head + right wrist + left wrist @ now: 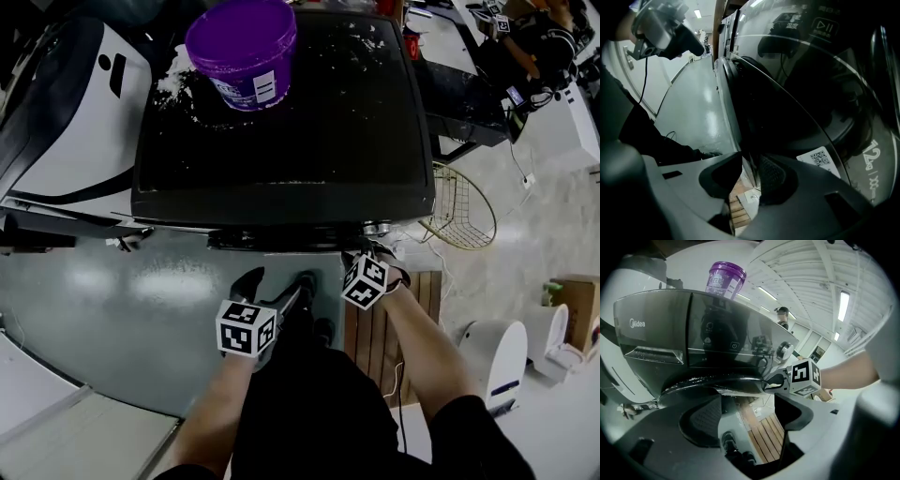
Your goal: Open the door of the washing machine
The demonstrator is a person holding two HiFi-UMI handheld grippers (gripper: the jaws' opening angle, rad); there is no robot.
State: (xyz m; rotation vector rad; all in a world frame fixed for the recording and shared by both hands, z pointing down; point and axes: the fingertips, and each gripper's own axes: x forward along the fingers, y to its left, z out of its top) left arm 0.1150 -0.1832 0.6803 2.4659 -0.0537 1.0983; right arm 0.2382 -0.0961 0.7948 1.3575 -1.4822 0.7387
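The dark washing machine [281, 122] is seen from above, with a purple bucket [244, 52] on its top. My right gripper [361, 246] reaches under the front right edge. In the right gripper view its jaws [750, 176] are closed on the rim of the round glass door [787, 122], which runs between the two pads. My left gripper [278, 283] hangs lower and to the left, over the floor, open with nothing between its fingers. From the left gripper view [750, 420] the door's lower rim [722, 383] shows, with the right gripper [771, 383] at its right end.
A wooden pallet [375, 328] lies on the floor below the right hand. A gold wire basket [464, 211] stands right of the machine, a white machine [66, 103] to its left. A white device [497, 352] and a cardboard box [577, 309] sit at the right.
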